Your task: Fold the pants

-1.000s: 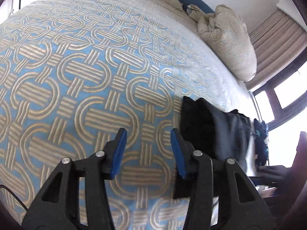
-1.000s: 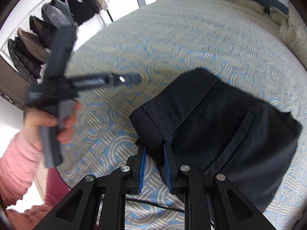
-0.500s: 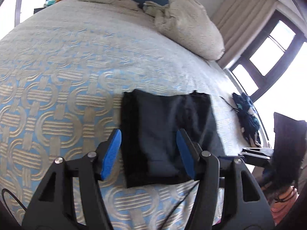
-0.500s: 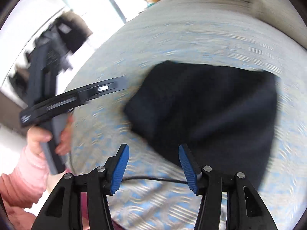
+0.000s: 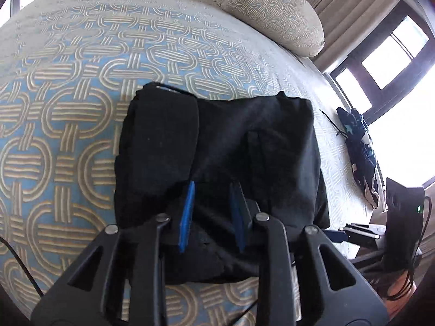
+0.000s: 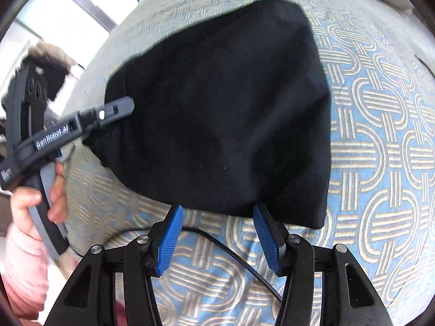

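While my left hand-held gripper [image 5: 210,213] is closing over the near edge of the pants [image 5: 217,157], my right hand-held gripper [image 6: 216,237] gapes empty; folded on the bed [image 5: 81,108], they look soft, light, floppy, best pinched at thick edges.

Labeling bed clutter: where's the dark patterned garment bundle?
In the left wrist view, the dark patterned garment bundle lies at the bed's right edge below the window, right of the folded black pants.

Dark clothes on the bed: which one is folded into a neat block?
The plain black pants on the blue bedspread; the other, a dark patterned garment, lies crumpled at the bed's edge.
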Available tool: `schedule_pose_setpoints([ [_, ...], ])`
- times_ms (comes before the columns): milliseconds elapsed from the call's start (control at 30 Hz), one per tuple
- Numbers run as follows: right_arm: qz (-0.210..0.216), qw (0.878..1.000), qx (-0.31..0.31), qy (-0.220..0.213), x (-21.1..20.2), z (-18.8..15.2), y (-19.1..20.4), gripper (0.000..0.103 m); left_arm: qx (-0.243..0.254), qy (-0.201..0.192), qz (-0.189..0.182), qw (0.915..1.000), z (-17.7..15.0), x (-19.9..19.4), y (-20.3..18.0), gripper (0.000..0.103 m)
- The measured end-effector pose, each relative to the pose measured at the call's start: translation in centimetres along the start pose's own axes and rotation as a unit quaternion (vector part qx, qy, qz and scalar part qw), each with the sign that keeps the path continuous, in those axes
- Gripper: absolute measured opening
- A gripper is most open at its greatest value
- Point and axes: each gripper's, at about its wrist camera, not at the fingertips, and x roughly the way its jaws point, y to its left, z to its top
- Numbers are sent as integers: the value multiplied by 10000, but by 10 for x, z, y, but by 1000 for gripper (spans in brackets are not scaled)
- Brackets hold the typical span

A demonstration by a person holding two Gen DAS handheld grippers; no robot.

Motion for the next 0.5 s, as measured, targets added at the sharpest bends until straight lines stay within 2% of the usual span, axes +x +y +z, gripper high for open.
schedule_pose_setpoints([
  [33, 147, 9995, 118, -234, -11, 8, -5, 55, 118, -39, 106, 9999, 3, -4, -7, 32],
  [133, 70, 9968, 240, -755, -33, 36, -15, 55, 432, -295, 312, 9981, 10, -11, -26, 61],
  [233, -35, 9948, 315, -969, -36, 73, -20, 55, 634, -391, 249, 9969, 21, -7, -42, 63],
  [300, -255, 9945, 250, -986, -27, 95, -19, 55, 743, -384, 422, 9956, 29, 6, -47, 64],
  [333, -637, 9927, 166, -1012, -18, 106, -19, 55, 793, -351, 520, 9949, 32, 13, -47, 64],
  [400, -1609, 9812, 79, -1062, 0, 123, -27, 55, 907, -273, 688, 9931, 35, 27, -39, 64],
  [433, -1704, 9802, 129, -1003, 12, 129, -37, 66, 893, -246, 648, 9936, 36, 31, -33, 63],
  [467, -1540, 9840, 359, -825, 23, 133, -53, 71, 828, -190, 616, 9945, 36, 35, -27, 59],
  [500, -1285, 9871, 654, -693, 31, 132, -65, 71, 804, -209, 626, 9946, 36, 35, -25, 56],
])
